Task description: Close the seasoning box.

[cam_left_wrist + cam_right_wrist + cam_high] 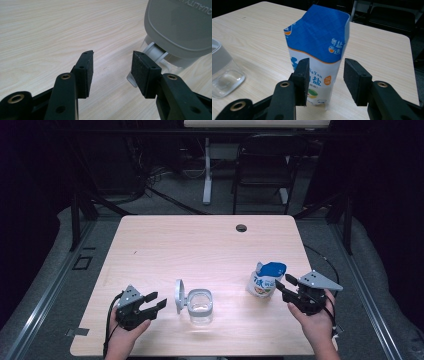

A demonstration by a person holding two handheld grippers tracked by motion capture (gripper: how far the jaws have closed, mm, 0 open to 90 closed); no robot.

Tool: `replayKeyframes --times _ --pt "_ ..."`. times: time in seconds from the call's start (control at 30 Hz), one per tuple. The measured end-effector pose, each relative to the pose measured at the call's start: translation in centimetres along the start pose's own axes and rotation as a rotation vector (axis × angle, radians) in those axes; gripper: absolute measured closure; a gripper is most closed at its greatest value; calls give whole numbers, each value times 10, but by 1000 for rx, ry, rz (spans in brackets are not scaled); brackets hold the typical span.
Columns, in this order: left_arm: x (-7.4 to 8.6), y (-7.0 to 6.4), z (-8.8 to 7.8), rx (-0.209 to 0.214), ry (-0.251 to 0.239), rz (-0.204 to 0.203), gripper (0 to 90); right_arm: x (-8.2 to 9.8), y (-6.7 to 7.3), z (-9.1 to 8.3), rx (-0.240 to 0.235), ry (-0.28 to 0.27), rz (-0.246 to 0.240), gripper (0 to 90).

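Note:
A blue and white salt bag [265,279] [322,42] stands upright on the right part of the wooden table [200,245]. My right gripper [283,286] [325,62] is level with it from the right, open. The bag's lower part sits at its fingertips, and a gap shows at the right pad [355,80]. A clear jar [200,306] [224,75] stands at the front middle, its grey hinged lid [179,296] [180,25] flipped up on the left. My left gripper [156,303] [112,55] is open just left of the lid, with nothing between its pads.
A round cable hole [241,228] lies near the table's far edge. Beyond the table stand a dark folding chair [262,165] and a white table leg [207,170]. Metal rails run along the floor on both sides.

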State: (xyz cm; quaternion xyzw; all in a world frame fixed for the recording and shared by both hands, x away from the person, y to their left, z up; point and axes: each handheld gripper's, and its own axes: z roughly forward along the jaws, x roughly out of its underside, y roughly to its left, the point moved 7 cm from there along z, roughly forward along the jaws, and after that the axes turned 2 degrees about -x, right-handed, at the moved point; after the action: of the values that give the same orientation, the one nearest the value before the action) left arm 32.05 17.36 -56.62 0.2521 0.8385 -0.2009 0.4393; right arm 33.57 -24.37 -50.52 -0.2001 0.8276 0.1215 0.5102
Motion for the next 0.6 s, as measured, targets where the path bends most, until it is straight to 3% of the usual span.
replayKeyframes --times 0.43,0.6 --pt "2 2 1 -5 1 0 528 -10 0 21 -45 -3 -40 496" --pt "4 2 0 -4 10 1 528 -12 0 23 -34 -6 -40 595"
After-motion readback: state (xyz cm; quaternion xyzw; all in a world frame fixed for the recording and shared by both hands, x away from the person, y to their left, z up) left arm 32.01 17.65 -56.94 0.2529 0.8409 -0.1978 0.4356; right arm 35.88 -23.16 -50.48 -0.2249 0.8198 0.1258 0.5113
